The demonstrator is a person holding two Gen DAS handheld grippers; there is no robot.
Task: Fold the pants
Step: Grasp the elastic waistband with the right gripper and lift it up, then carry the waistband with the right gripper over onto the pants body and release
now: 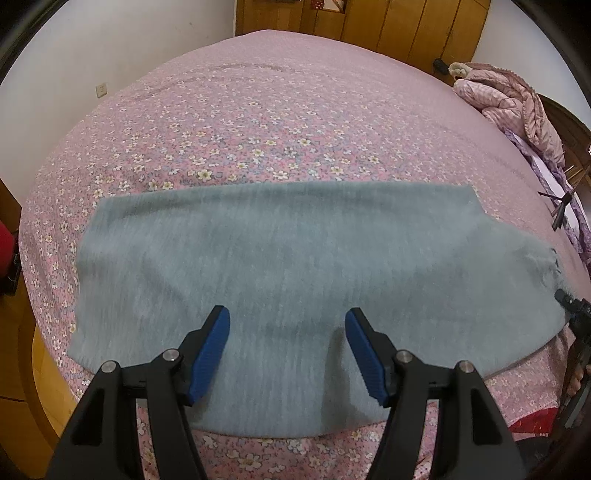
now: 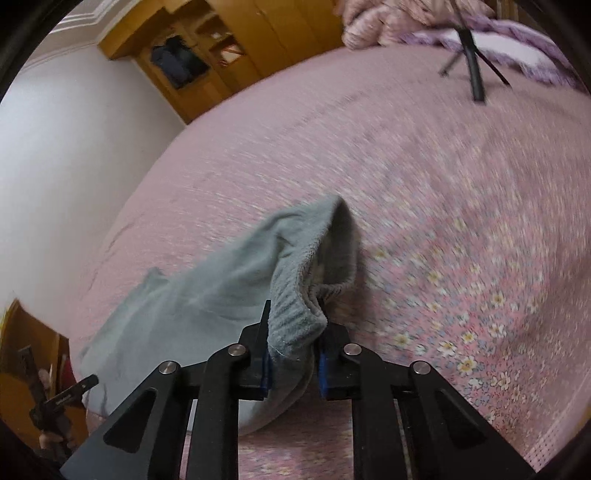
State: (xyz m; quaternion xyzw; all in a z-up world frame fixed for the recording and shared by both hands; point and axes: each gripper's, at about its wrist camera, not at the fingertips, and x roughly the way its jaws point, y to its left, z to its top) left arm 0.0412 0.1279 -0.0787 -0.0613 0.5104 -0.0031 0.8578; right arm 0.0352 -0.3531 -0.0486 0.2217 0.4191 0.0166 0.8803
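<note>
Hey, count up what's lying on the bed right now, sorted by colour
Grey-blue: 1, the pants, one end pinched in the right gripper.
Pink: 1, the quilted jacket at the far edge.
Black: 1, the tripod beside the jacket.
Total: 3, all on the floral bedspread. The left gripper is open above the pants.

The pants (image 1: 295,266) are soft grey-blue knit cloth, fuzzy and matt, with a ribbed waistband (image 2: 295,317). The bedspread (image 1: 258,122) is matt cotton-like cloth printed with small flowers. Both grippers, left (image 1: 287,325) and right (image 2: 293,350), are matt black plastic with shiny metal pins and ridged blue rubbery pads (image 1: 212,350). The far wardrobe (image 1: 406,26) is smooth varnished wood. The far-right jacket (image 1: 513,107) is puffy quilted cloth.
</note>
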